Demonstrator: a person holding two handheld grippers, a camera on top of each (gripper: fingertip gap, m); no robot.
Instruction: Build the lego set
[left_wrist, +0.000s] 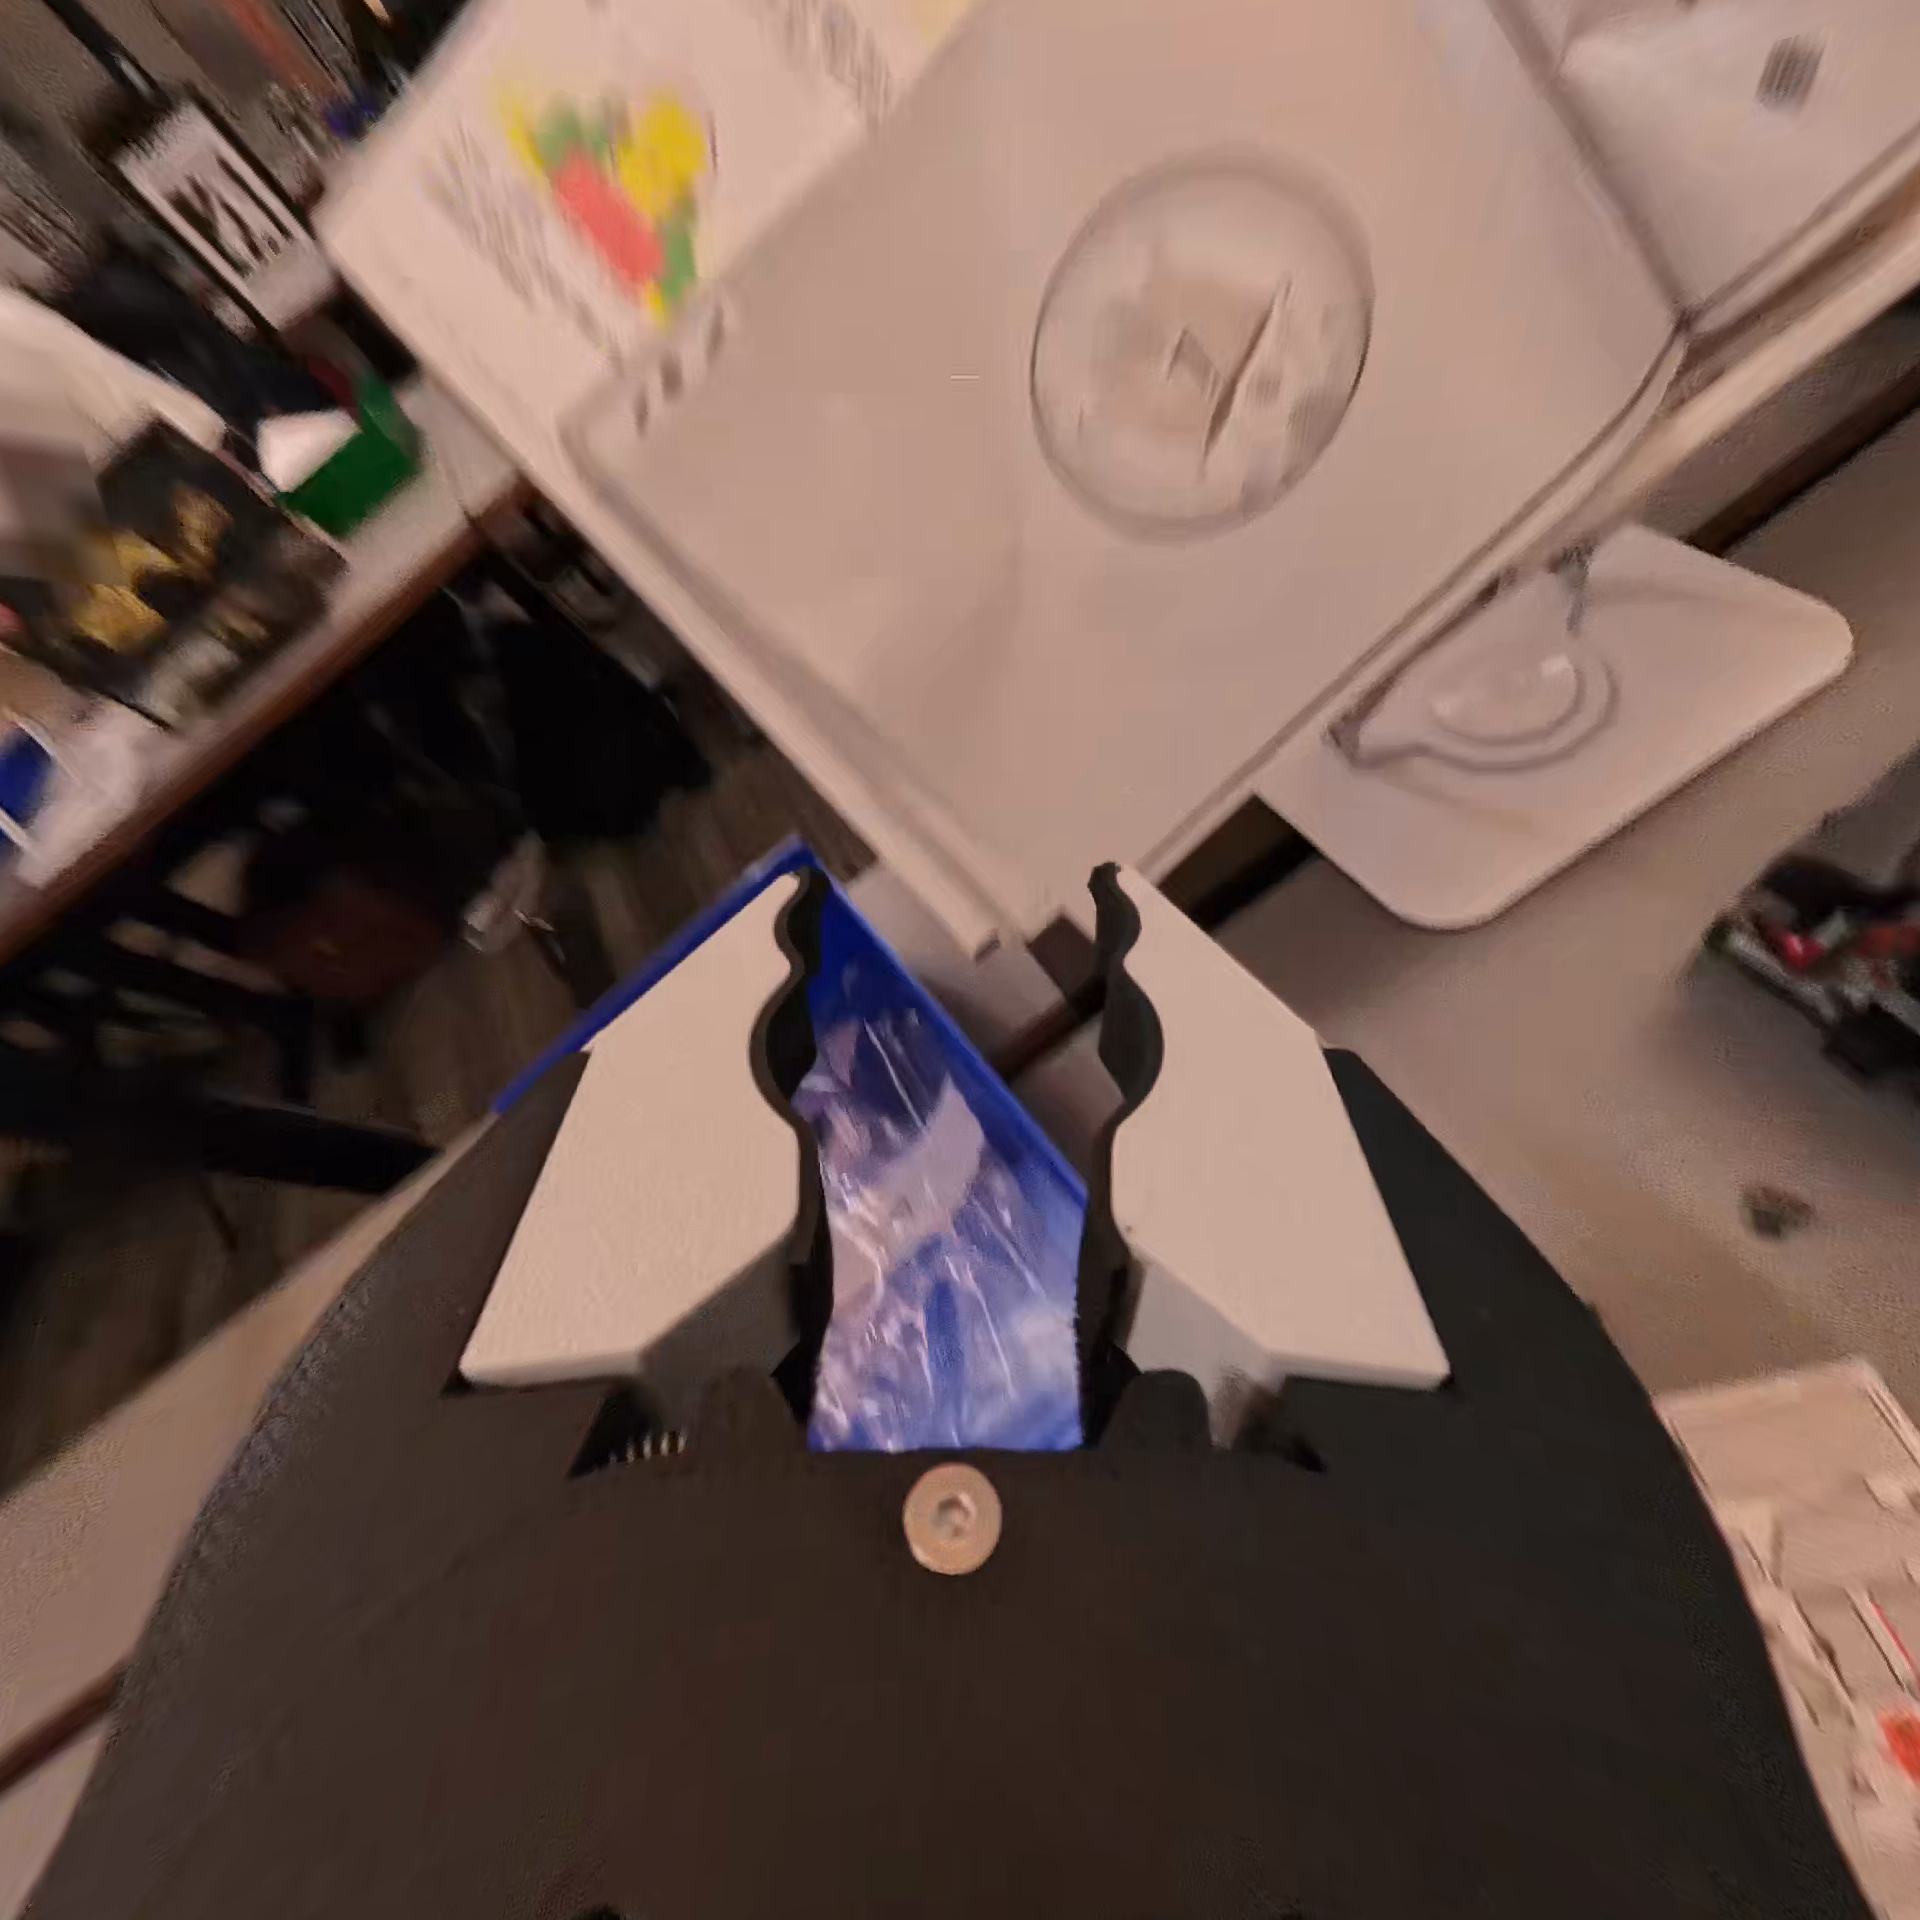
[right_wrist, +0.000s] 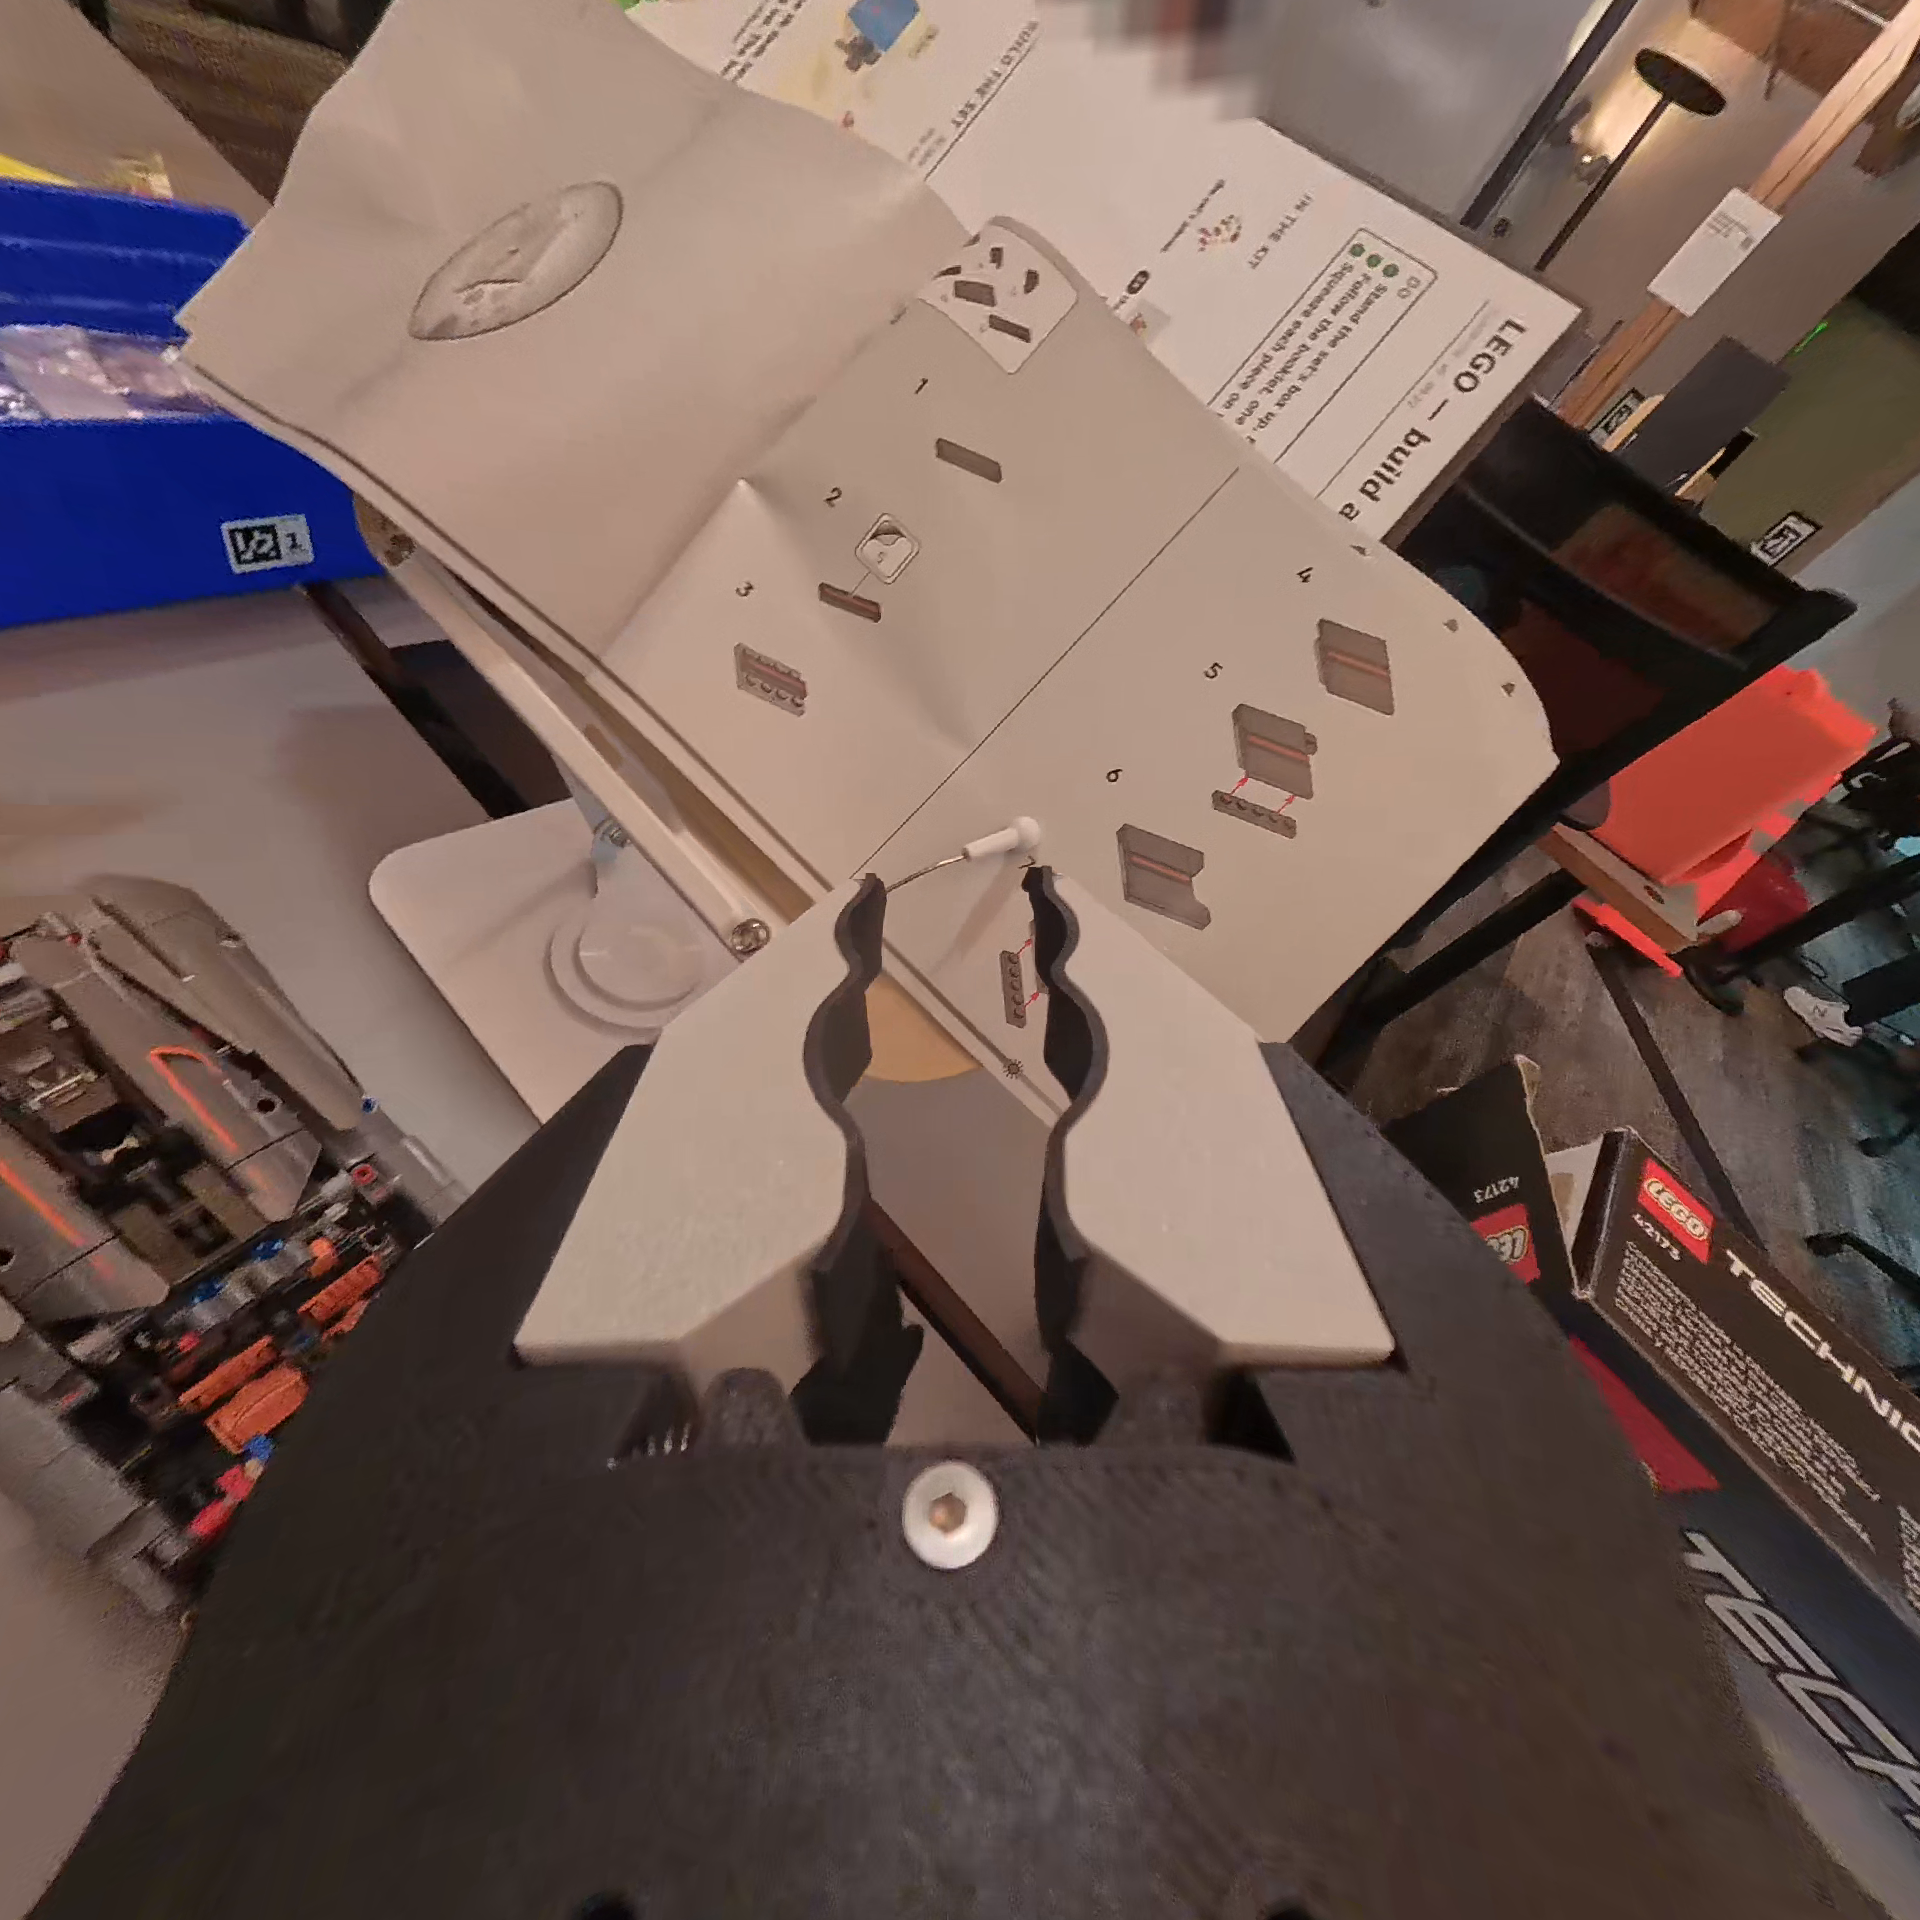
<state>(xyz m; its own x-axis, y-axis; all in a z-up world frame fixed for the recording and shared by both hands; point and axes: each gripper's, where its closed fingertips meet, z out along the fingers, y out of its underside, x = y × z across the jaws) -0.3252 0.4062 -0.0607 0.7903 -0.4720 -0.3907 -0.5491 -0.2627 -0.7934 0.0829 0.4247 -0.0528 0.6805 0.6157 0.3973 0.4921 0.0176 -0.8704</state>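
Note:
An instruction booklet (right_wrist: 1039, 644) lies open on a white tilted stand (right_wrist: 582, 935), showing numbered building steps. Its left page (right_wrist: 571, 312), with a round picture, stands curled up. My right gripper (right_wrist: 954, 883) is open and empty, its tips just below the booklet's bottom edge, near a white page clip (right_wrist: 1003, 836). A partly built grey and orange lego model (right_wrist: 156, 1195) sits on the table to the left. My left gripper (left_wrist: 954, 883) is open and empty above a blue bin (left_wrist: 935, 1247) of clear bags. The booklet page (left_wrist: 1039, 520) is ahead of it, blurred.
A blue bin (right_wrist: 125, 468) stands at the back left. A black lego box (right_wrist: 1714, 1330) lies at the right. A white poster board (right_wrist: 1351, 343) leans behind the stand. An orange object (right_wrist: 1714, 779) sits on a dark table to the right. Printed sheets (left_wrist: 1818, 1558) lie at lower right. Across from one pair of fingers to the other is roughly 40 cm.

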